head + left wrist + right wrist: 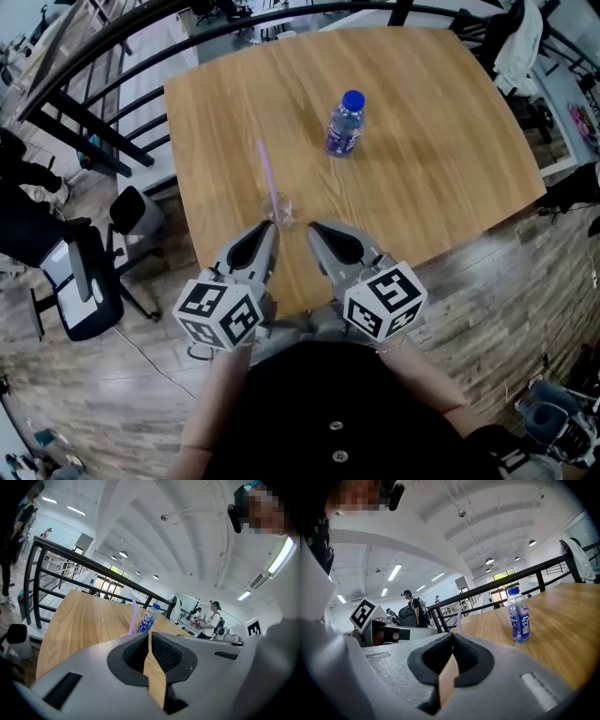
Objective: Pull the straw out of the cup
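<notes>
A clear plastic cup (279, 212) stands on the wooden table (422, 187) near its front edge, with a purple straw (267, 172) leaning up and to the left out of it. My left gripper (273, 226) is shut and empty, its tip just in front of the cup's left side. My right gripper (312, 226) is also shut and empty, a little right of the cup. In the left gripper view the straw (133, 616) rises just beyond the closed jaws, which hide the cup. In the right gripper view the straw (459, 618) shows past the jaw tips.
A small water bottle (344, 123) with a blue cap and purple label stands upright mid-table, beyond and right of the cup. A black railing (103, 103) runs past the table's left and far edges. An office chair (84, 281) sits on the floor at the left.
</notes>
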Demonstrator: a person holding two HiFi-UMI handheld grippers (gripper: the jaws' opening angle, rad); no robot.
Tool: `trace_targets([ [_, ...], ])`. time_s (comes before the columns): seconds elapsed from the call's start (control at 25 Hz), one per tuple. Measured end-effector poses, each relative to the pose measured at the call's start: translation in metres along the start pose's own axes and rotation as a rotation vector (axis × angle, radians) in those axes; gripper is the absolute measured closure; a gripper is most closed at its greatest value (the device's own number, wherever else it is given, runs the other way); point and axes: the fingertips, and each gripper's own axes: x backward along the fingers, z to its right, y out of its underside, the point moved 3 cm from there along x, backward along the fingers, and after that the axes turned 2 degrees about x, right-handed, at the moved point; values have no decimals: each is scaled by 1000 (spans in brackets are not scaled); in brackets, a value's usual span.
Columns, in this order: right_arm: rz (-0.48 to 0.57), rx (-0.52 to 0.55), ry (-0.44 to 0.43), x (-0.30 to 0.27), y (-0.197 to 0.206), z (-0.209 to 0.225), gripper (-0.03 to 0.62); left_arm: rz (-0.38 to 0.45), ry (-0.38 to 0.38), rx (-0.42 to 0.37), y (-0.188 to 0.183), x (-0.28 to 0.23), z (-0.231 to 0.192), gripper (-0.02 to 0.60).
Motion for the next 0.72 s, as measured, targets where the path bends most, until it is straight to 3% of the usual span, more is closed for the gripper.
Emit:
trace_targets([
  [0.2,-6,-15,13,-3,4,2,595,-9,-12,-44,-10,-10,-8,563],
  [0.36,-9,-22,10,-10,6,0,595,-51,1,-96,-15,-20,-19,489],
  [0.72,-27,-49,28,-12,14,9,595,-150,36,-212,-21,-46,-33,460],
])
